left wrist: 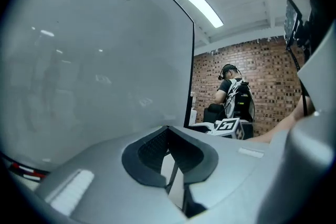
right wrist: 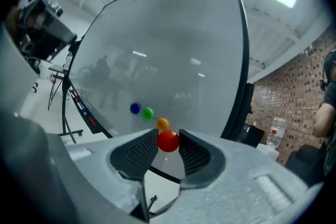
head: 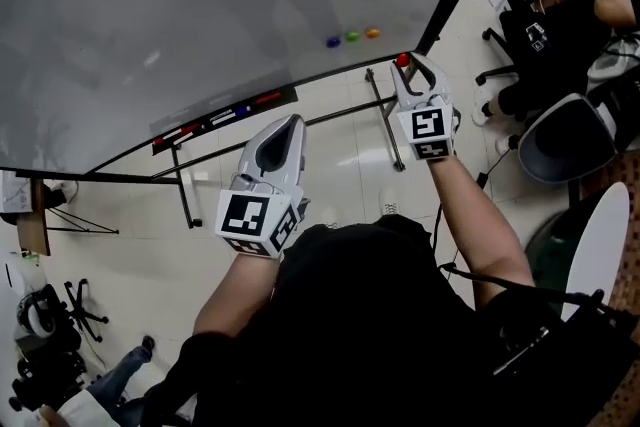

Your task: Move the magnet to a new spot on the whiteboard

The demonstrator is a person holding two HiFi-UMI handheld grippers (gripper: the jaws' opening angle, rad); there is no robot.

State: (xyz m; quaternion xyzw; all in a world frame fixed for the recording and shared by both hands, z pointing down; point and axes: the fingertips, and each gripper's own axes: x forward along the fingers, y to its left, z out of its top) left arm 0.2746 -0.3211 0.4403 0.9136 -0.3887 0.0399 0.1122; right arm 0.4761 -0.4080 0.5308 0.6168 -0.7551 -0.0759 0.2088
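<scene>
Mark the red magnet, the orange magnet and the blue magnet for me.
red magnet (right wrist: pixel 168 141), right gripper view, centre of the ball held between the jaws
orange magnet (right wrist: pixel 163 123), right gripper view, its middle
blue magnet (right wrist: pixel 135 108), right gripper view, its middle

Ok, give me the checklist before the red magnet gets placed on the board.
1. Red magnet clamped between the right gripper's jaws: ok.
2. Whether it touches the whiteboard right now: cannot tell.
3. Blue magnet, green magnet and orange magnet sit in a row on the board, with bare surface beyond the blue one: ok.
4. Left gripper shut, empty, away from the magnets: ok.
</scene>
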